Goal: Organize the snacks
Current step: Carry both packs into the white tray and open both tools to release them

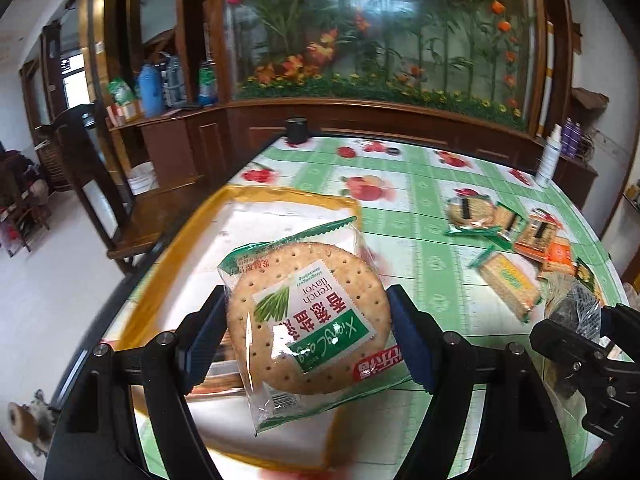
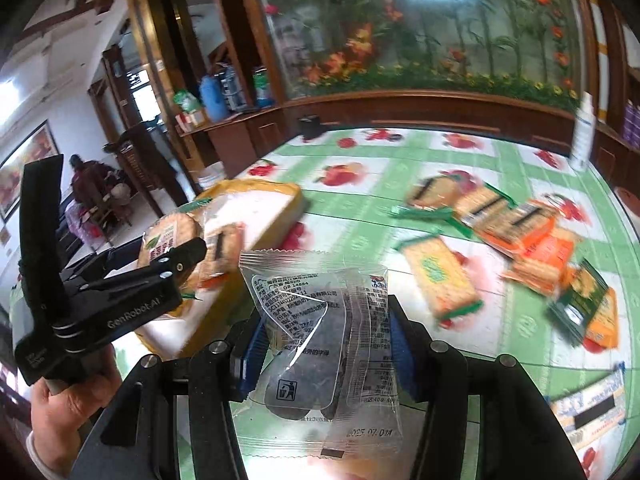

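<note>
Your bench (image 1: pixel 420 184) wears a green-and-white cloth printed with red fruit, and everything here sits relative to the tray (image 1: pixel 132 320) — a shallow white one with a yellow rim at the bench's left edge. Behind the tray, across the far edge of the bench, runs a wooden cabinet (image 1: pixel 360 116) with a glass panel of painted flowers.

To the right of the tray, well apart from it, a loose pile of snack packets (image 1: pixel 516 240) lies scattered on the cloth, green and orange wrappers mixed together.

Directly above the tray, your left gripper (image 1: pixel 310 332) is clenched on a round cracker packet (image 1: pixel 308 316); the blue pads press its two sides, and the clear wrapper with green trim sticks out front and back.

Just right of the tray and nearer to you, your right gripper (image 2: pixel 324 340) grasps a clear packet (image 2: pixel 320 340) of something dark — it stands upright between the pads, printed side facing the camera. In the right wrist view your left hand (image 2: pixel 64 408) shows at the lower left, wrapped around the handle of the left gripper.
</note>
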Motion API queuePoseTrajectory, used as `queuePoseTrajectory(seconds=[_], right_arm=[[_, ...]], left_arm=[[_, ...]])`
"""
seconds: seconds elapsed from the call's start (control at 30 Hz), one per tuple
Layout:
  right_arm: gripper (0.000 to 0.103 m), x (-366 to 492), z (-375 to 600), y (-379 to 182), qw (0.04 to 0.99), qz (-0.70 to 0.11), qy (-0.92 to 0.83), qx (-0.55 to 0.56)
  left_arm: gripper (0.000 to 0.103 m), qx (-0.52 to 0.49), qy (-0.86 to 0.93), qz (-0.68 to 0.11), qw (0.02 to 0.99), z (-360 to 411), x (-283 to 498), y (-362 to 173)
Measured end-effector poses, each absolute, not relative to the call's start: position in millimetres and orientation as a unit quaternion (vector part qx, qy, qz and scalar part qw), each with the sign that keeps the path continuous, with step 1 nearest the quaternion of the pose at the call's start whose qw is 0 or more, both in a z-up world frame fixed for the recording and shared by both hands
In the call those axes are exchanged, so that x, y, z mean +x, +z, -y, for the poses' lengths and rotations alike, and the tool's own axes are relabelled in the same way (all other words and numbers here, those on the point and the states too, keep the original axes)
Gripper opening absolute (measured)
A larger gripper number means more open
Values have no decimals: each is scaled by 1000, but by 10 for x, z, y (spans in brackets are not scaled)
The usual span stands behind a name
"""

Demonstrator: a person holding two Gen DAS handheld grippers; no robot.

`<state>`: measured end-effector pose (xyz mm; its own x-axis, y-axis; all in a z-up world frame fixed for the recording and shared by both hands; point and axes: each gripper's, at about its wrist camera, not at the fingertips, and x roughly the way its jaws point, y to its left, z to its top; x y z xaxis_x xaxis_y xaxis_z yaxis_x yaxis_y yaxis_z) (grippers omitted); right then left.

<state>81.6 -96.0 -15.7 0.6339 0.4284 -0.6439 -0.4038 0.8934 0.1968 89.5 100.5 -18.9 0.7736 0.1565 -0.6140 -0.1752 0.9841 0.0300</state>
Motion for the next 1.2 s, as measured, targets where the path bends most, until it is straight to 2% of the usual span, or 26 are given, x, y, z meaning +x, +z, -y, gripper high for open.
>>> queuePoseTrajectory(seconds=[0.57,1.2], right_arm=[[55,1032,-344,-160,872,-363,327,-11],[55,1609,-771,-530,852,-405,331,16]], left_arm=[[78,-71,149,-354,921,-1921,835,-430],[78,-68,142,-388,908,-2054,1022,-697]])
